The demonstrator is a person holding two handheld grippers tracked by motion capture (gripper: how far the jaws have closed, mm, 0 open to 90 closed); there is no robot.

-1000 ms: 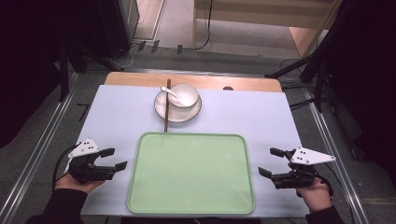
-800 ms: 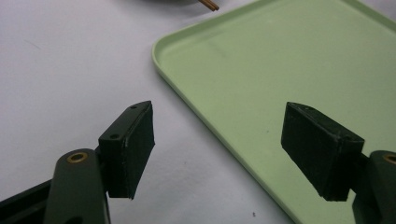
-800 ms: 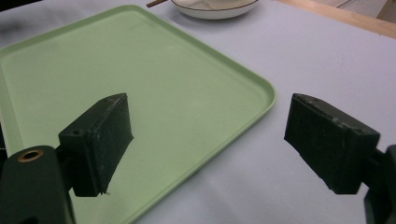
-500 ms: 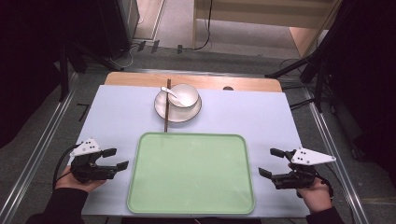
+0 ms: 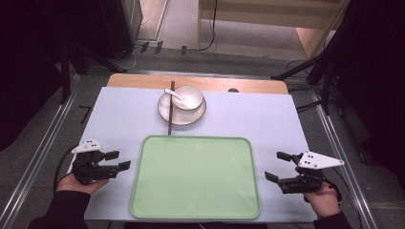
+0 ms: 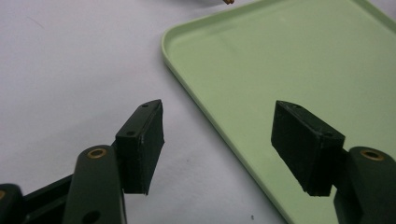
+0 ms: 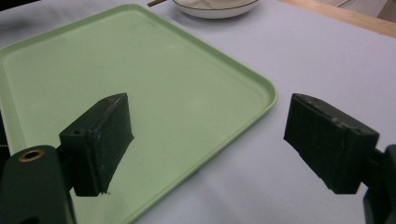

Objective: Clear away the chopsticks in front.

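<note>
An empty pale green tray [image 5: 195, 177] lies at the near middle of the table. My left gripper [image 5: 121, 160] rests on the table just left of it, open with nothing between its jaws, which have just been closing a little. In the left gripper view the left gripper [image 6: 217, 112] straddles the tray's left rim [image 6: 205, 112]. My right gripper [image 5: 274, 165] sits to the right of the tray, open and empty. From the right gripper view, the right gripper [image 7: 210, 107] frames the tray's corner [image 7: 268, 91].
Beyond the tray stands a white bowl [image 5: 189, 98] with a white spoon [image 5: 172, 93] in it, on a white plate [image 5: 182, 115]. Brown chopsticks [image 5: 170, 117] lie along the plate's left side. A wooden strip [image 5: 258, 86] runs along the table's far edge.
The left gripper's jaws stand slightly closer together than before. Both hands have stayed where they were.
</note>
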